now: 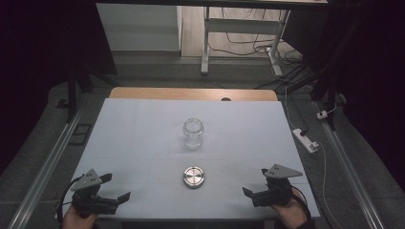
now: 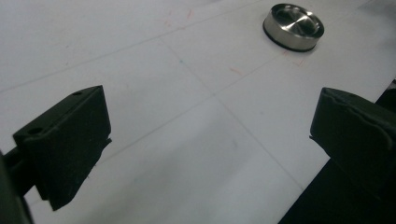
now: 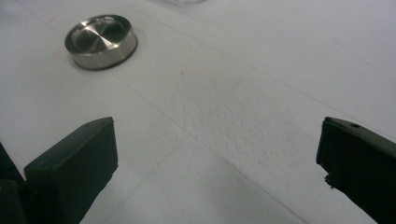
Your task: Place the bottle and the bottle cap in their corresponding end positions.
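Person is sitting at the near edge of a white table (image 1: 143, 124), holding one gripper per hand. Left gripper (image 1: 116, 188) is resting at the near-left corner, w/ the hand (image 1: 76, 218) coming in from the bottom edge; its jaws are standing wide apart, nothing btwn them. In the left gripper view the two black jaws are framing bare tabletop, gripper (image 2: 208, 140) pointing toward the lid (image 2: 293, 26), which is lying up & to the right, well apart from the jaw tips.

Right gripper (image 1: 256, 183) is sitting at the near-right corner, grey three-cornered plate on top, hand (image 1: 292, 215) under it. Jaws also spread wide, gripping nothing. In the right gripper view the gripper (image 3: 217, 149) is looking over plain white surface, w/ the lid (image 3: 101, 41) off at upper left, not touching either jaw.

Lid (image 1: 194, 176) is a round metal disc, shiny, lying flat near the front-centre of the table, roughly midway btwn the two grippers. Dark rim is showing round its base in both gripper views. Recessed face is pointing up.

Glass jar (image 1: 193, 133) is standing upright behind the lid, toward table centre, mouth open, no lid on it. Jar & lid are apart, jar farther from the person. Neither gripper is touching jar or lid.

Beyond the table: a wooden strip along the far edge, a power strip (image 1: 305, 140) on the floor at right.
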